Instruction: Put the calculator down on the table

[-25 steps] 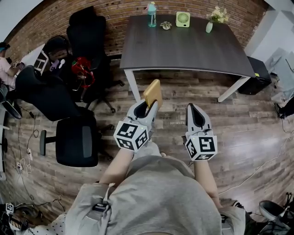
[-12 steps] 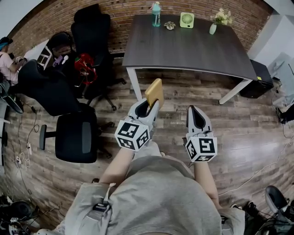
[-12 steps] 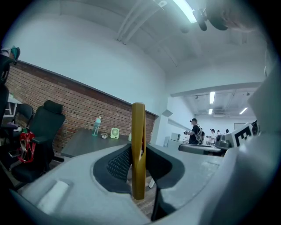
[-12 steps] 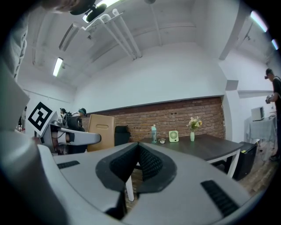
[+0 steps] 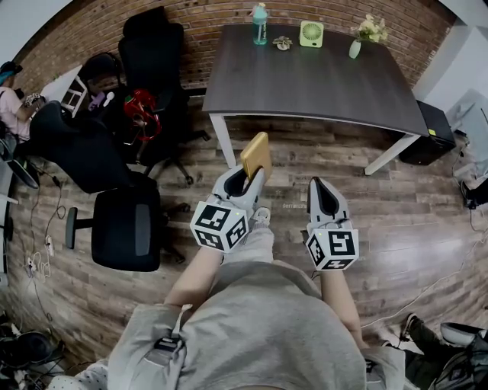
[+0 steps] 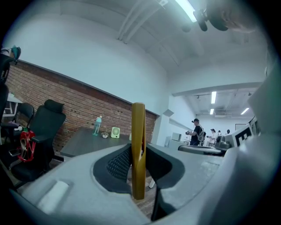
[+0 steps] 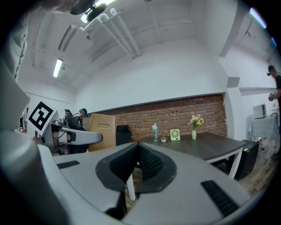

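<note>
Clamping the yellow calculator [image 5: 255, 155] upright, the left claw [image 5: 244, 181] hovers short of the bench [image 5: 305, 80]; right claw [image 5: 323, 194] pressed together, empty

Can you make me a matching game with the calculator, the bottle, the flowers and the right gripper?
Things:
1. calculator
2. bottle
3. flowers
4. right gripper

Places or states:
A. shut, holding nothing
B. rightmost thing on the table in the head view
C. held by the fingers of the left gripper
D. leftmost thing on the table in the head view

Pairs: 1-C, 2-D, 3-B, 4-A
</note>
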`<action>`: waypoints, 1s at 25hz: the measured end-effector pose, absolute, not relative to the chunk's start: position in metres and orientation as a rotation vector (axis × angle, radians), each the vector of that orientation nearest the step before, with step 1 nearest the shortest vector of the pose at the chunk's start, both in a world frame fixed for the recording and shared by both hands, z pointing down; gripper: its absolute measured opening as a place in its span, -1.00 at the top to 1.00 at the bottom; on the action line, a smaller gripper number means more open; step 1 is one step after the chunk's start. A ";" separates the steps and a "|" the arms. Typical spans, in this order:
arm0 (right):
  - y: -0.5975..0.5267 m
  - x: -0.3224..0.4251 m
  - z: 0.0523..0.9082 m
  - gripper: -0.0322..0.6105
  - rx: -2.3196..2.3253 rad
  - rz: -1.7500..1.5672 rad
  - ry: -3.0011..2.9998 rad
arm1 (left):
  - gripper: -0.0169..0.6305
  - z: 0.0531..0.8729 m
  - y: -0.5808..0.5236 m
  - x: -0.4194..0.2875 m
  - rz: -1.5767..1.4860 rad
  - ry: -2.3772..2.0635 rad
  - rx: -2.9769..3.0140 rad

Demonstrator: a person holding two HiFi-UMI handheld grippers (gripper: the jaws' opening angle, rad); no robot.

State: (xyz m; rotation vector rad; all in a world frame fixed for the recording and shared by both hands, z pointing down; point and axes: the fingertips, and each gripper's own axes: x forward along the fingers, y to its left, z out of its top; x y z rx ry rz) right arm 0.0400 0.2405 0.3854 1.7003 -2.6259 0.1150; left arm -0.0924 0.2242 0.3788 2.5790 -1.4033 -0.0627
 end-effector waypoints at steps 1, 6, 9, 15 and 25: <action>0.238 0.040 0.386 0.89 1.700 0.115 -2.625 | 0.68 0.379 0.221 -0.091 -0.063 -1.402 2.580; 0.225 0.040 0.389 0.89 1.693 0.118 -2.621 | 0.68 0.382 0.204 -0.090 -0.070 -1.406 2.571; 0.213 0.045 0.392 0.89 1.695 0.126 -2.617 | 0.68 0.384 0.193 -0.088 -0.076 -1.408 2.565; 0.182 0.049 0.395 0.89 1.696 0.141 -2.621 | 0.68 0.388 0.164 -0.087 -0.076 -1.416 2.556; 0.118 0.050 0.400 0.89 1.673 0.143 -2.625 | 0.68 0.394 0.101 -0.087 -0.077 -1.431 2.545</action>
